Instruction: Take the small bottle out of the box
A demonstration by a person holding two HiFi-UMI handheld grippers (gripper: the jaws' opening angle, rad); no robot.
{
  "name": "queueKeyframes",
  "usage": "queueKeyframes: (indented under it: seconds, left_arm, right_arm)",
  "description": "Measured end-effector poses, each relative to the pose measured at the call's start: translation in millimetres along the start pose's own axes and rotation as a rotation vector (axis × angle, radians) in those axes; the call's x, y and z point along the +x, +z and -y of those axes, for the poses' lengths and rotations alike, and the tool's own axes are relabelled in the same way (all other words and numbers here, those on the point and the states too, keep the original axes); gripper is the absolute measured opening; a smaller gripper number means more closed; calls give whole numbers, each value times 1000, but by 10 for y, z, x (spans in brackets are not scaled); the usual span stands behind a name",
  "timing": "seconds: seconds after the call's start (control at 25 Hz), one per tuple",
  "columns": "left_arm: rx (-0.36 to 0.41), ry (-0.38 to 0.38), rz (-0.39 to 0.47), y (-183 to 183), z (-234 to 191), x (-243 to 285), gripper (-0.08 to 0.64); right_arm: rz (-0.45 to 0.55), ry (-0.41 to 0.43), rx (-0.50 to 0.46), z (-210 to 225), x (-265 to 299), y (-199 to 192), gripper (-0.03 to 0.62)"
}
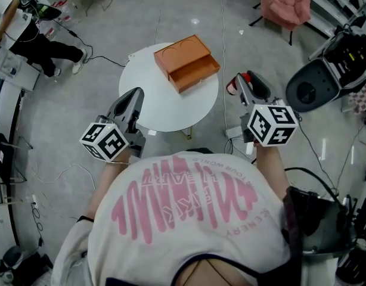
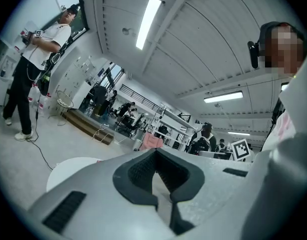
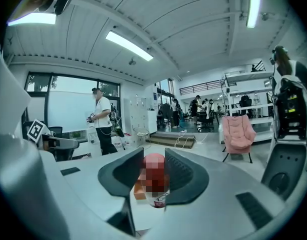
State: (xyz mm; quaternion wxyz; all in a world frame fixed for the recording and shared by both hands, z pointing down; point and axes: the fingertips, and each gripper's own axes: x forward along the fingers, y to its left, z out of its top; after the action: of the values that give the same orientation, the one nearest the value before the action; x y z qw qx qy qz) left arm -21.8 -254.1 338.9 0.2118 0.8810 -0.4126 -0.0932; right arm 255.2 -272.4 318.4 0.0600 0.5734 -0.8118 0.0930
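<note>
An orange box (image 1: 186,63) with its drawer pulled out sits on the round white table (image 1: 147,106). The small bottle (image 1: 232,87), white with a red cap, hangs off the table's right side with my right gripper (image 1: 241,83) shut on it. In the right gripper view the bottle (image 3: 154,176) stands upright between the two dark pads (image 3: 181,176), and the box (image 3: 139,190) shows low behind it. My left gripper (image 1: 134,97) hovers at the table's near left edge. Its jaws meet at the tips with nothing between them (image 2: 156,151).
A pink chair (image 1: 285,2) stands at the back right. A black machine (image 1: 314,85) sits right of my right gripper. Cables run across the floor around the table. A person (image 1: 28,40) stands at the far left. A dark bag (image 1: 317,219) lies at the lower right.
</note>
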Motion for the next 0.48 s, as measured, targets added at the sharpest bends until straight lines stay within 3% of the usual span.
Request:
queueKeyframes:
  seconds: [0.48]
  left_arm:
    - [-11,-100,-52,-146,-38,-642,8]
  right_arm:
    - [7,-120,26,-631,-665,-288,133]
